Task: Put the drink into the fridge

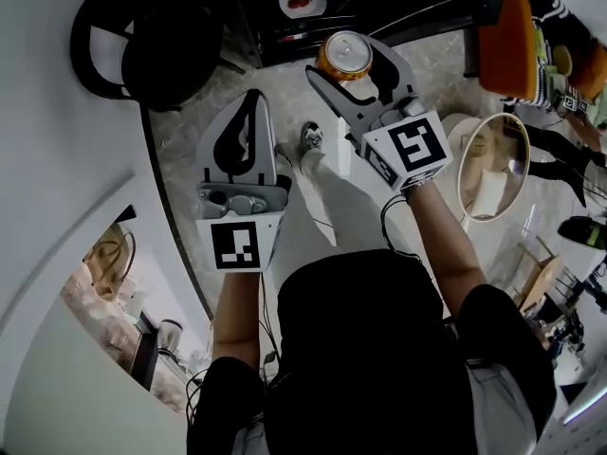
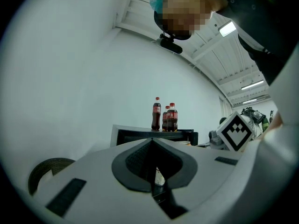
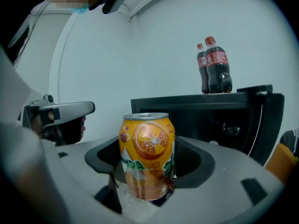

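An orange soda can (image 1: pixel 344 55) stands upright between the jaws of my right gripper (image 1: pixel 347 66), which is shut on it. In the right gripper view the can (image 3: pixel 146 155) fills the gap between the jaws. Just ahead is the small black fridge (image 1: pixel 408 3), also seen in the right gripper view (image 3: pixel 201 111), with cola bottles (image 3: pixel 214 66) on top. My left gripper (image 1: pixel 249 102) is shut and empty, held lower and to the left of the can. In the left gripper view the jaws (image 2: pixel 153 146) meet, and the fridge (image 2: pixel 140 135) and bottles (image 2: pixel 166 115) lie beyond.
A plate with something red (image 1: pixel 302 0) sits inside the fridge. A black round chair (image 1: pixel 152 36) stands at the upper left by the white wall. At right are a round wooden tabletop (image 1: pixel 493 164) and an orange seat (image 1: pixel 512 27). My shoe (image 1: pixel 311 136) is on the stone floor.
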The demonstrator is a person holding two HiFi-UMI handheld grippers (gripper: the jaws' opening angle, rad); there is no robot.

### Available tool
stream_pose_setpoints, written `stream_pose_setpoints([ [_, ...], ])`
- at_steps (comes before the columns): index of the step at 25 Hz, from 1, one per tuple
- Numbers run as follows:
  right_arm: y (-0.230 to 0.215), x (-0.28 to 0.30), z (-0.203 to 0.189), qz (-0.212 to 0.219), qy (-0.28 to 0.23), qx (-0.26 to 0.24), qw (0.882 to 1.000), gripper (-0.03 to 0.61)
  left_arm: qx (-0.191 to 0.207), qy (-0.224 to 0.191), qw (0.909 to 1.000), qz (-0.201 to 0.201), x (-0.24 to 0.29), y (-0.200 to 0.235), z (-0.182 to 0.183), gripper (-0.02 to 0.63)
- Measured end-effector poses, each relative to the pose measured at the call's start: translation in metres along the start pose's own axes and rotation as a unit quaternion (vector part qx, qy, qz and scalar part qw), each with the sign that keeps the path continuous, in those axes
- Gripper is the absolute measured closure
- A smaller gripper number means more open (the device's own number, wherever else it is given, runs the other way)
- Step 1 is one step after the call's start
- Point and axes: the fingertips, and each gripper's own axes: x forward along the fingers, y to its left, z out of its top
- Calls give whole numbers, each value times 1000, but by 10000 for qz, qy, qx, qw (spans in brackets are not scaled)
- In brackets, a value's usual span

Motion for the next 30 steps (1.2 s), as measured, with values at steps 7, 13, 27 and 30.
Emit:
stream_pose_setpoints([
  [7, -23, 9, -51, -25, 30, 175, 9998, 253, -96, 45, 9999, 96, 16, -10, -51, 604],
  [13, -41, 23, -107, 26, 154, 279, 9995, 253, -176, 116, 9997, 140, 32, -20, -100, 604],
  [27, -63, 68, -199, 110, 466, 446, 9979, 253, -65, 189, 9996, 195, 56, -11, -180, 604],
  [30, -67, 84, -199, 175, 424, 468, 9978, 253, -63, 131, 9997, 211, 64, -8, -179, 604],
])
